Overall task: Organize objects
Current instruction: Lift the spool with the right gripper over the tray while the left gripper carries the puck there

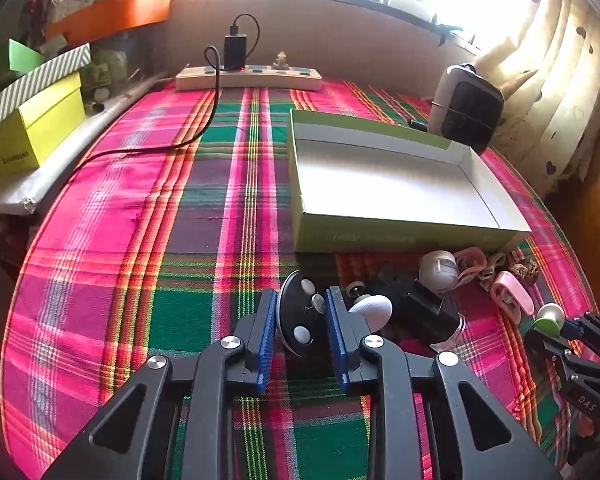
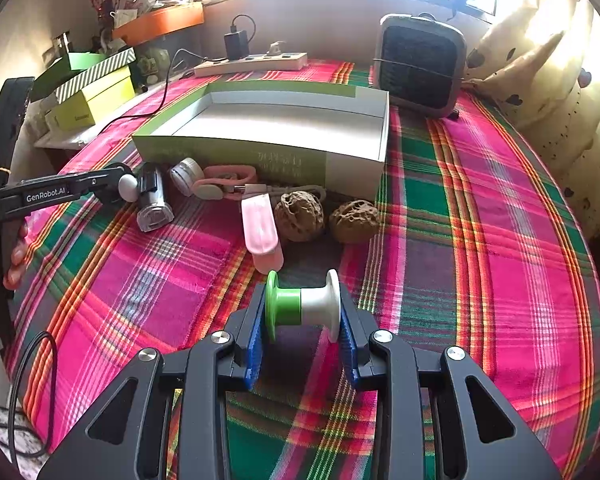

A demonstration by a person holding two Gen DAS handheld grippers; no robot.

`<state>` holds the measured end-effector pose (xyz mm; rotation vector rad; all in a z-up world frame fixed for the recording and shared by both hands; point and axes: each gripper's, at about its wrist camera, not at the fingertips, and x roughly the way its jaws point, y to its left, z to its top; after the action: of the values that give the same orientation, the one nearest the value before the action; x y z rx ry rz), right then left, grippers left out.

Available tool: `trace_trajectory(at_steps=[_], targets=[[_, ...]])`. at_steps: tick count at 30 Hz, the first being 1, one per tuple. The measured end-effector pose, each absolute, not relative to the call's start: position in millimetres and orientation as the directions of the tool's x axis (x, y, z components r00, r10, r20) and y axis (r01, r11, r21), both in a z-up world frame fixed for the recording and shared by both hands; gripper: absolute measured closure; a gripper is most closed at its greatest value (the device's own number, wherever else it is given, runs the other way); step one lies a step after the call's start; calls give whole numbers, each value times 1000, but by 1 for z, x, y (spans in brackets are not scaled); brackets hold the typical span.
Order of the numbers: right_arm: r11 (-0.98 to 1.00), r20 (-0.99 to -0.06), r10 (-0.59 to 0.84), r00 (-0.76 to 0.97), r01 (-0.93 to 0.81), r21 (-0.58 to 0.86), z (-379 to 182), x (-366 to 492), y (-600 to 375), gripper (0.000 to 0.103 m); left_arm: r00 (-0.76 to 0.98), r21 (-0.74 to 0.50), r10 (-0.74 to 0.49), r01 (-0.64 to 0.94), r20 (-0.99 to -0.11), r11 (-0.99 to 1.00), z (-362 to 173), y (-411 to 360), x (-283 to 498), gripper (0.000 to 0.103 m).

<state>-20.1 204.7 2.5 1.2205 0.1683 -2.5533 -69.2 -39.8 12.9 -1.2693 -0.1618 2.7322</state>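
My left gripper [image 1: 302, 312] is shut on a black disc with white knobs [image 1: 300, 314], held just above the plaid cloth. My right gripper [image 2: 302, 312] is shut on a green and white spool [image 2: 304, 306]; it also shows in the left wrist view [image 1: 548, 318]. An open green box with a white inside [image 1: 384, 176] [image 2: 276, 128] lies beyond. In front of it lie a black and clear device [image 2: 152, 200], a white round cap [image 2: 186, 176], a pink cable [image 2: 228, 182], a pink clip [image 2: 260, 230] and two brown walnuts [image 2: 300, 216].
A white power strip with a black charger [image 1: 248, 76] and its cable lies at the back. A small fan heater [image 2: 420, 64] stands at the back right. Stacked yellow and striped boxes [image 1: 32, 116] sit at the left. Curtains hang at the right.
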Motion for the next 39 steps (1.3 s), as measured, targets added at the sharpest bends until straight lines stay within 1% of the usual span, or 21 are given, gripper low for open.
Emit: trace_trajectory(at_steps=[13,21,31,39], targets=[[-950,-776,-217,-592,312,27,3,-18,201,70,-641,-143,155,-71,-751,-987,15,-39,-68,81],[-950,-767,-218,-604,312,24,10,-18,201,70,-664,-137,164,-92,-730,-986,29,-40,-59,81],[-943,-730,-250,-636,331,35,37,-31,198,70,-687,-124,193,-149,-701,-981,57,-31,-71,81],[-938,-715,-269,-645,343,43,54,-65,188,70,-693,-130,227,-190,-685,-973,72,-20,-97,81]])
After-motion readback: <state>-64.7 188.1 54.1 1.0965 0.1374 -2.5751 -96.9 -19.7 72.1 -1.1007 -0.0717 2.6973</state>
